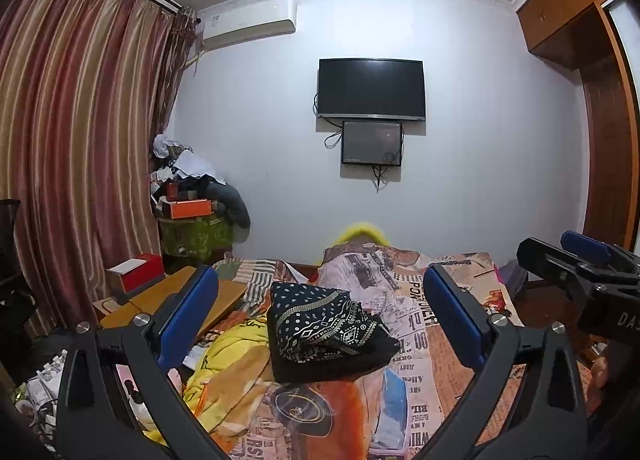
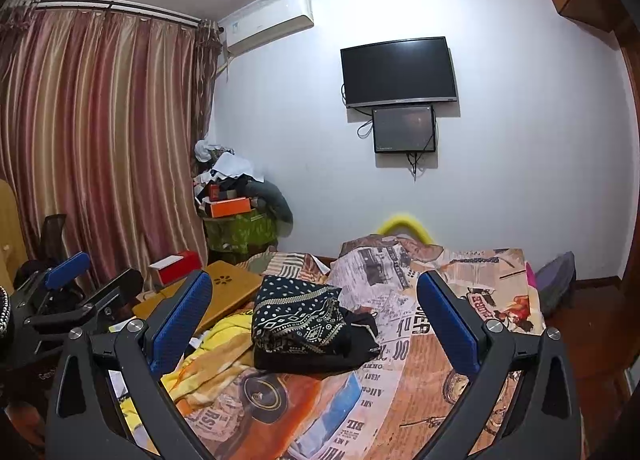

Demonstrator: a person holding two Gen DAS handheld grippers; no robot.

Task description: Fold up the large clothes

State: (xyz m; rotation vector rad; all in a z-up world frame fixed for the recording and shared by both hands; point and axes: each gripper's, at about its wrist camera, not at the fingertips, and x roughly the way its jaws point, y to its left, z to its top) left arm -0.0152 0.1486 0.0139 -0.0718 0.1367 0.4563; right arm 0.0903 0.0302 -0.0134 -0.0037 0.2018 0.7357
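At the far left a striped curtain [image 1: 80,107] hangs from ceiling to floor, its lower part cut off by a dark chair [image 2: 54,227] and floor clutter too jumbled to make out. Right of it, in the far corner, a heap of boxes and cloth [image 1: 192,195] stands stacked on something draped in green; what lies under the heap is hidden. Nearer, a wooden desk [image 1: 188,292] carries a red and white box [image 1: 138,270], and its near edge disappears behind the blue pad of the left hand-held gripper [image 1: 320,324], whose fingers stand wide apart and released, holding nothing. In the middle of the bed [image 2: 460,380], on a bedspread printed with newspaper and car pictures, lies the folded dark garment [image 1: 328,332] with a white dotted and geometric pattern; it sits between the fingers of both grippers in the two views but apart from them, touching neither. A crumpled yellow cloth [image 1: 232,360] lies just beside it on the left, partly tucked under it. On the far wall hang an air conditioner [image 1: 250,21], a black television [image 1: 371,88] and a smaller screen [image 1: 372,143] below it, with loose cables. The right hand-held gripper [image 2: 316,320] is likewise spread open and empty. At the far right a brown wardrobe [image 1: 576,11] is cut off by the frame edge.
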